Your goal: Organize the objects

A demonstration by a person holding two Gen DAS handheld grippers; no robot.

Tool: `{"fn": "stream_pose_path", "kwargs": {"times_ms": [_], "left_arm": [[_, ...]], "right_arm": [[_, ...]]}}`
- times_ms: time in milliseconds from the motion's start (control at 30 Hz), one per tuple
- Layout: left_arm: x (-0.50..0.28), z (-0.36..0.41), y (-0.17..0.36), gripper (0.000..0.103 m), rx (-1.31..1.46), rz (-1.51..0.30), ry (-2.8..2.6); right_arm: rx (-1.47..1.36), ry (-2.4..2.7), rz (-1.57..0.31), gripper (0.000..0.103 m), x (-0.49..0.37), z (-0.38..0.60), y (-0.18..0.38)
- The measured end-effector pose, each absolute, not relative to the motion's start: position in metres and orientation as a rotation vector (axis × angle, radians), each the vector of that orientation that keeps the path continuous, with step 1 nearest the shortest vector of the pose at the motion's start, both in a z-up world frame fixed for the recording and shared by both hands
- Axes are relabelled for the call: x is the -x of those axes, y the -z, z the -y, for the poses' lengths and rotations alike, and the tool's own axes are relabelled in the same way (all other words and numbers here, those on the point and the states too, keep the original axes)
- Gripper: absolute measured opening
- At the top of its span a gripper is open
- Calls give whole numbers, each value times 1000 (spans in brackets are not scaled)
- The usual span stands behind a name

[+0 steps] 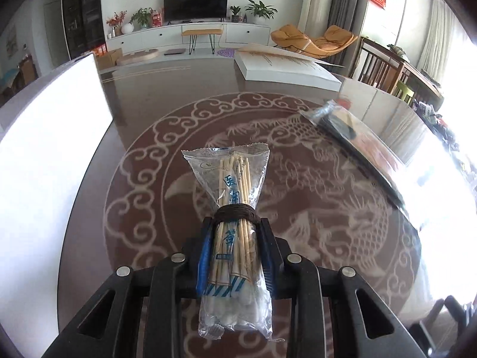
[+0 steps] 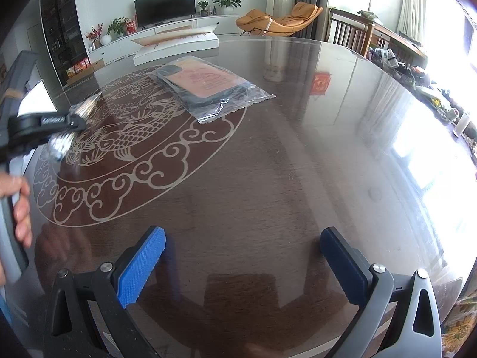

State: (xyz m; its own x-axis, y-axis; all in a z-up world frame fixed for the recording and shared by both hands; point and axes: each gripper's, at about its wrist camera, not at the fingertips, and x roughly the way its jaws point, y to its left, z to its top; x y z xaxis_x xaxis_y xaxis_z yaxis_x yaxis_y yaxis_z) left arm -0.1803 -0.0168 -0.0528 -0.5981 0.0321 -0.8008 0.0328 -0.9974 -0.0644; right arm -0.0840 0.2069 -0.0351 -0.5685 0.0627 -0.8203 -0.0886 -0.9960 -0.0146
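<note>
pinching the swab pack (image 1: 235, 223) in my left gripper (image 1: 236, 249), right gripper (image 2: 241, 264) spread empty; slick wrapper looked likely to slip mid-carry over the table (image 2: 268, 179).

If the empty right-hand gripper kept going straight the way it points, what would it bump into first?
Most likely the bare glass tabletop. The right gripper points down at it with open fingers. The plastic packet lies farther off to the left.
</note>
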Motion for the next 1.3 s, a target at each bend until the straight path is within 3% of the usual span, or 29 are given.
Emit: {"fn": "stream_pose_path", "kwargs": {"times_ms": [100, 133, 167, 233, 333, 400, 1300], "left_arm": [[137, 11, 53, 33, -1409, 7, 2807], [129, 10, 53, 47, -1404, 57, 2807], [124, 10, 53, 70, -1399, 95, 2799], [121, 13, 56, 92, -1398, 142, 2778], [125, 22, 59, 103, -1433, 62, 2761], [128, 29, 61, 103, -1450, -17, 2763], [134, 23, 65, 103, -1453, -6, 2767]], "right_arm": [[1415, -2711, -44, 103, 85, -206, 35], [1415, -2711, -44, 103, 85, -206, 35], [1415, -2711, -44, 103, 85, -206, 35], [1415, -2711, -44, 103, 85, -206, 35], [1415, -2711, -44, 103, 85, -206, 35], [1415, -2711, -44, 103, 85, -205, 36], [1415, -2711, -44, 103, 85, -205, 36]]}}
